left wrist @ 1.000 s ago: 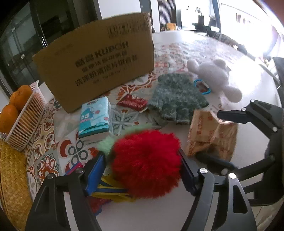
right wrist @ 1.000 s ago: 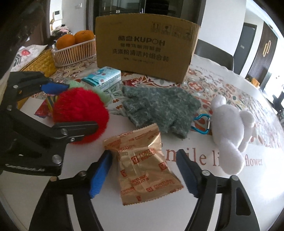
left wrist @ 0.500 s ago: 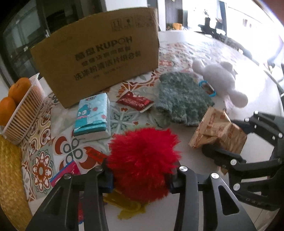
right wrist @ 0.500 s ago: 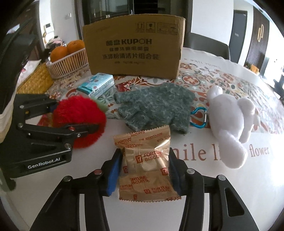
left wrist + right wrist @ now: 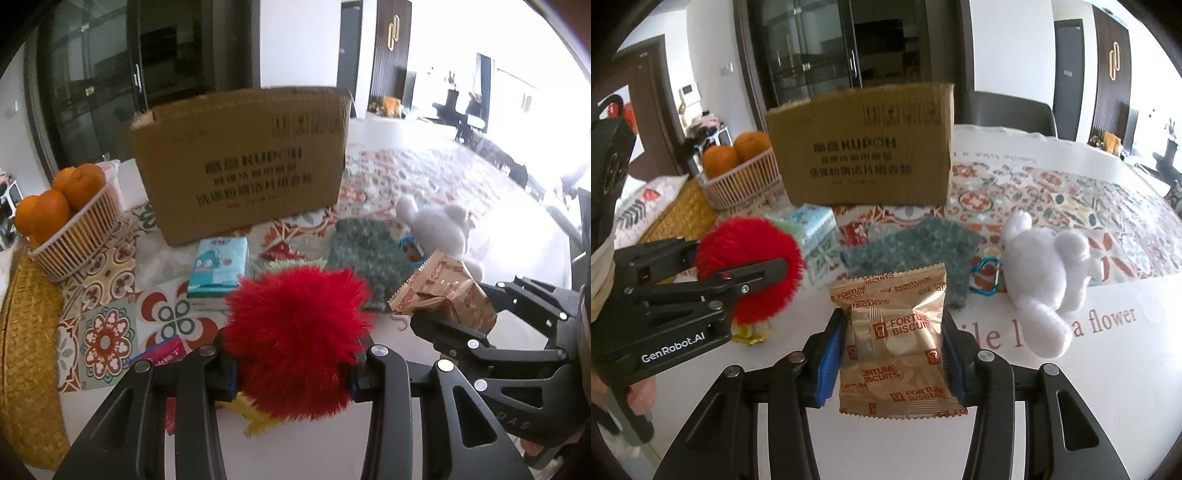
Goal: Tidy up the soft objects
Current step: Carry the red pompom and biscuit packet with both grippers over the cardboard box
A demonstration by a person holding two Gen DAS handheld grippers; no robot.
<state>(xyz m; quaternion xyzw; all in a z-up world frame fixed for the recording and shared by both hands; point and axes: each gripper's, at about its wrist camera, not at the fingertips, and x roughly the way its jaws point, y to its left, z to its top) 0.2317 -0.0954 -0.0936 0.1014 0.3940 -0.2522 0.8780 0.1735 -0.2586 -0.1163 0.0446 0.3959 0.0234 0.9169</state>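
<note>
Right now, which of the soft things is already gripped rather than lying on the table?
The red pompom, squeezed between the left gripper's fingers. The green glove and white plush toy lie untouched on the table.

Clamped between the left gripper's (image 5: 291,373) fingers (image 5: 227,374): a red fluffy pom-pom (image 5: 295,341), lifted off the patterned bench (image 5: 110,295). Beyond the fingers, a cardboard box (image 5: 240,162); right of them, the right gripper (image 5: 476,314) squeezing a gold biscuit packet (image 5: 443,291).
</note>
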